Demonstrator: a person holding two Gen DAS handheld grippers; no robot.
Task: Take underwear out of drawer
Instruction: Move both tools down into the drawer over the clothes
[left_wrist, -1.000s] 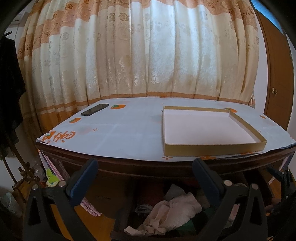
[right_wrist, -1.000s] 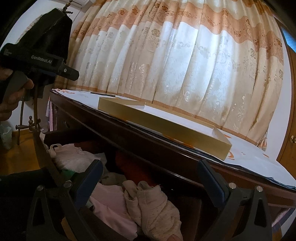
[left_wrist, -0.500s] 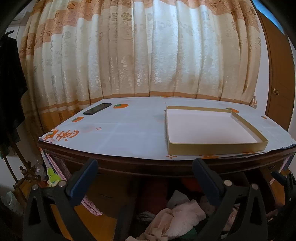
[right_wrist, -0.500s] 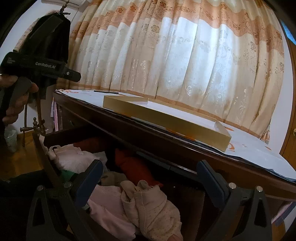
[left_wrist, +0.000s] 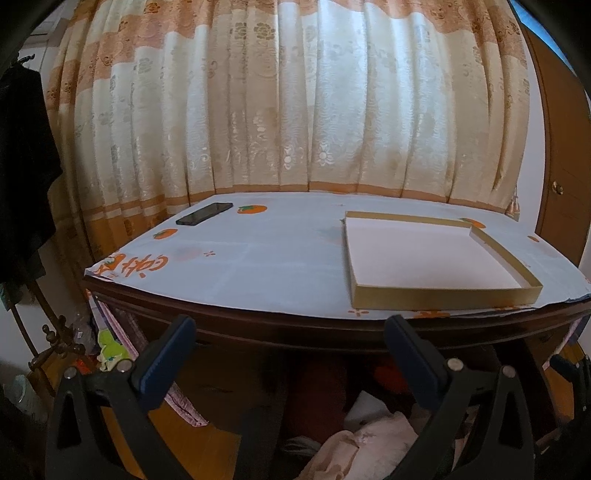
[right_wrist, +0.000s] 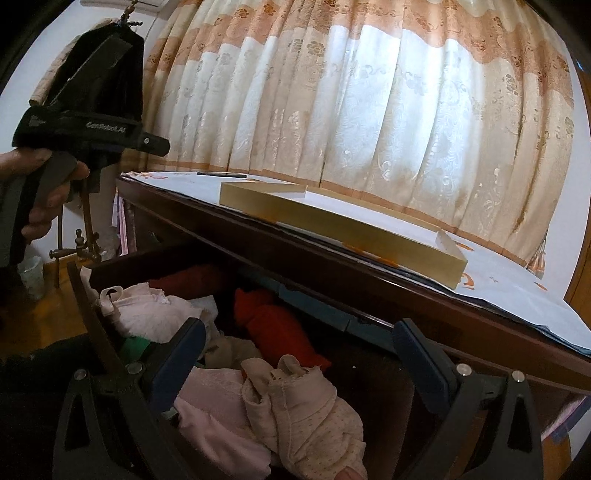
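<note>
Beige dotted underwear (right_wrist: 306, 413), crumpled, no clear long axis, lying in the open drawer (right_wrist: 88, 295) between the wide-open right fingers (right_wrist: 417, 354). Beside it pink and red clothes (right_wrist: 273, 325). Left fingers (left_wrist: 170, 354) also wide, empty, before the counter (left_wrist: 277, 258) with an empty box (left_wrist: 424, 295).

L tool (left_wrist: 286, 350) open, empty | tray (left_wrist: 443, 297) + phone (left_wrist: 204, 213) on table (left_wrist: 258, 266) | drawer clothes (left_wrist: 369, 446) below

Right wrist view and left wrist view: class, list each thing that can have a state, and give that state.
Dark wooden drawer: open, holding clothes.
Beige dotted underwear: in the drawer, ungripped.
Shallow gold cardboard box: empty.
Black phone: flat, screen dark.
Left gripper: open.
Right gripper: open.
</note>
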